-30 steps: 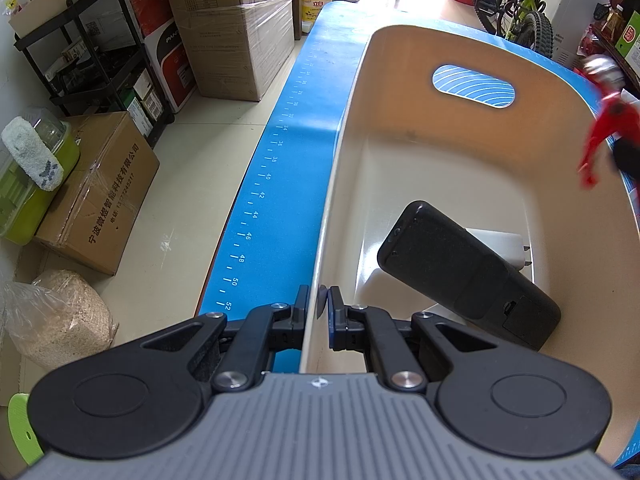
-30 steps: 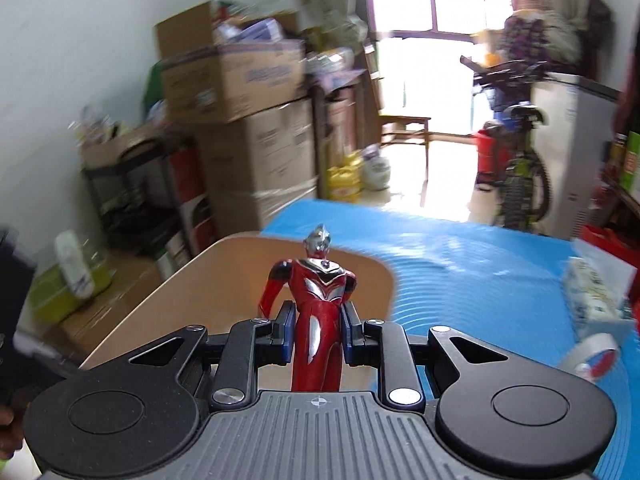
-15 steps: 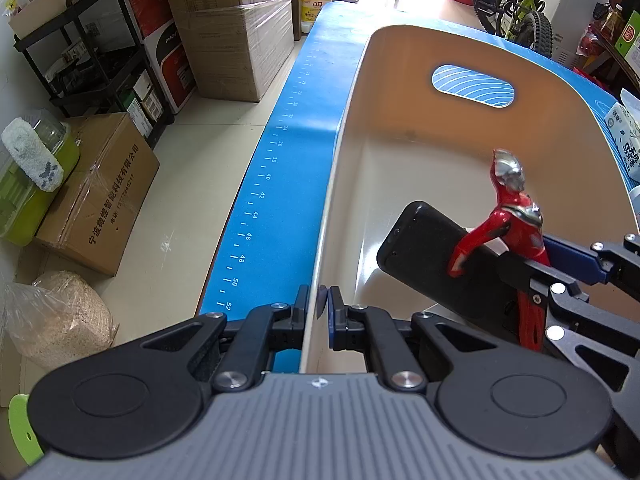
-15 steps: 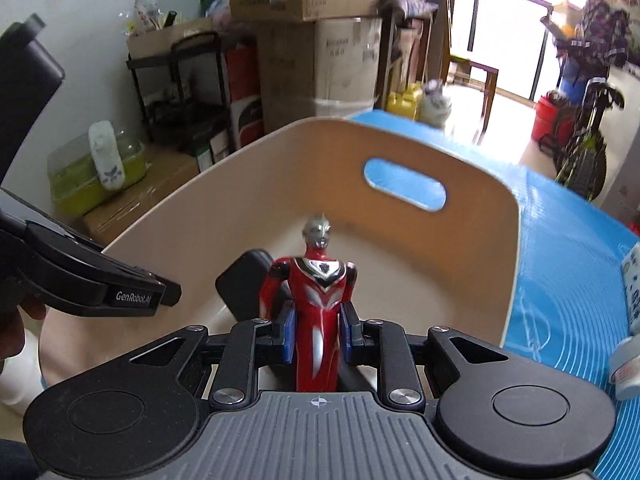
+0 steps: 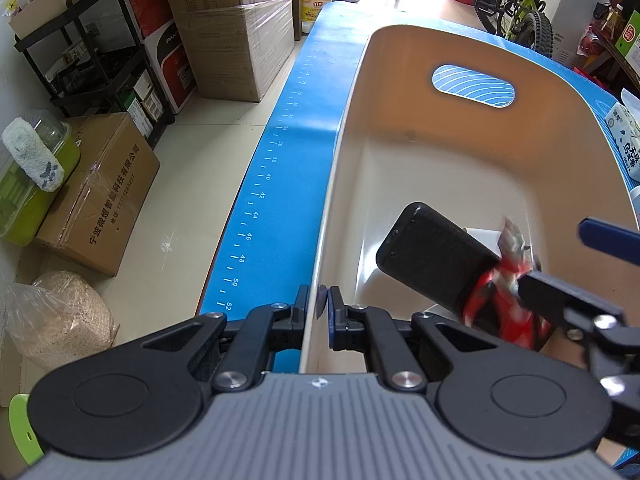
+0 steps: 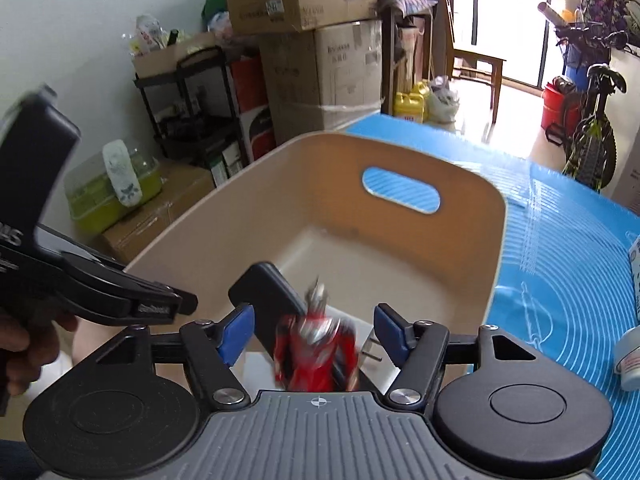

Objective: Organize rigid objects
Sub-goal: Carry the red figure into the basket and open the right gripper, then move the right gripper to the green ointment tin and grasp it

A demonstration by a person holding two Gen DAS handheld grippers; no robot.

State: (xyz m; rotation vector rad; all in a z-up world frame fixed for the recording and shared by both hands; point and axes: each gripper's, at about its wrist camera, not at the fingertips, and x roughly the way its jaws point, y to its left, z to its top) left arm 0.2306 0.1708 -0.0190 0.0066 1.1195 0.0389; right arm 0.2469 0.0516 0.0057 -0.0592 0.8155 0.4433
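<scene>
A cream bin (image 5: pixel 472 52) (image 6: pixel 400 160) with a handle slot stands on the blue mat (image 5: pixel 280 168). My left gripper (image 5: pixel 321 308) is shut on the bin's near-left rim. My right gripper (image 6: pixel 314 334) is open above the bin's near end; it also shows in the left wrist view (image 5: pixel 572 264). A red and silver toy figure (image 6: pixel 314 350) (image 5: pixel 504 296) is blurred, loose between the open fingers, dropping into the bin. A black device (image 5: pixel 432 256) (image 6: pixel 268 300) and a white charger (image 5: pixel 482 236) lie inside the bin.
A tissue pack (image 5: pixel 626 140) and a tape roll (image 6: pixel 632 356) lie on the mat right of the bin. Left of the table are cardboard boxes (image 5: pixel 100 196), a black shelf (image 5: pixel 92 60) and a green container (image 5: pixel 28 184). A bicycle (image 6: pixel 592 136) stands at the back.
My right gripper carried the figure over the bin, lowered it, then opened. The figure now falls free. My left gripper has not moved.
</scene>
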